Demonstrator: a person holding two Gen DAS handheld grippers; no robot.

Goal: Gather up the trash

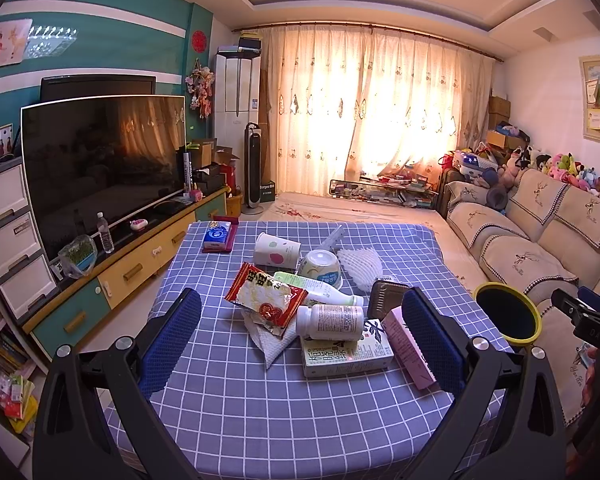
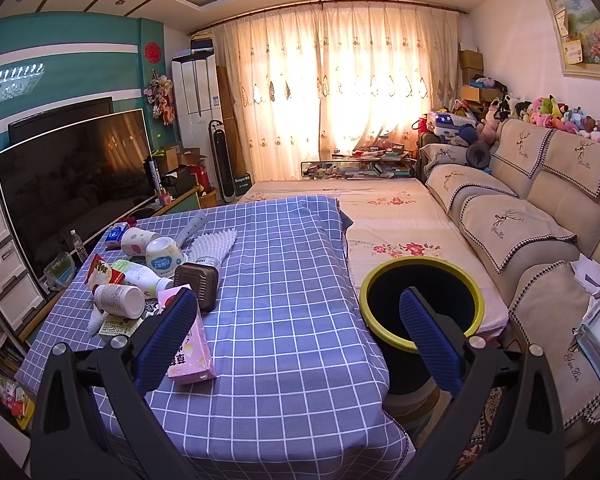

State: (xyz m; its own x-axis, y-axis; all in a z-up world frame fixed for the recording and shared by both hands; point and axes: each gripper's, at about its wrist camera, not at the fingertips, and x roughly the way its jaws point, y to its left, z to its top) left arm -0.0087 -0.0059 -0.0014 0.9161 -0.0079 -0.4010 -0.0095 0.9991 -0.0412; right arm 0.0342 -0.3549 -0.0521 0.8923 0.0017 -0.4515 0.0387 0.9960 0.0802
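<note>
From the left wrist, I see my left tool (image 1: 300,336) spread wide and empty above the checked tabletop (image 1: 228,408). The trash heap lies between its pads: red snack wrapper (image 1: 266,294), white bottle (image 1: 330,322), green carton (image 1: 346,354), pink box (image 1: 408,346). The yellow-rimmed bin (image 1: 508,312) stands just right of the heap.

From the right wrist, my right tool (image 2: 296,336) is released too, holding nothing, with the bin (image 2: 422,304) beside the tabletop edge.

The desk (image 1: 260,420) carries 2 bottles (image 1: 330,322), 2 cartons (image 1: 346,354), 2 cups (image 1: 276,249), 1 snack bag (image 1: 266,294), 1 foam net (image 1: 358,266), 1 brown box (image 1: 386,298) and 1 tissue pack (image 1: 218,235); 1 bin (image 2: 422,304) stands beside it.
</note>
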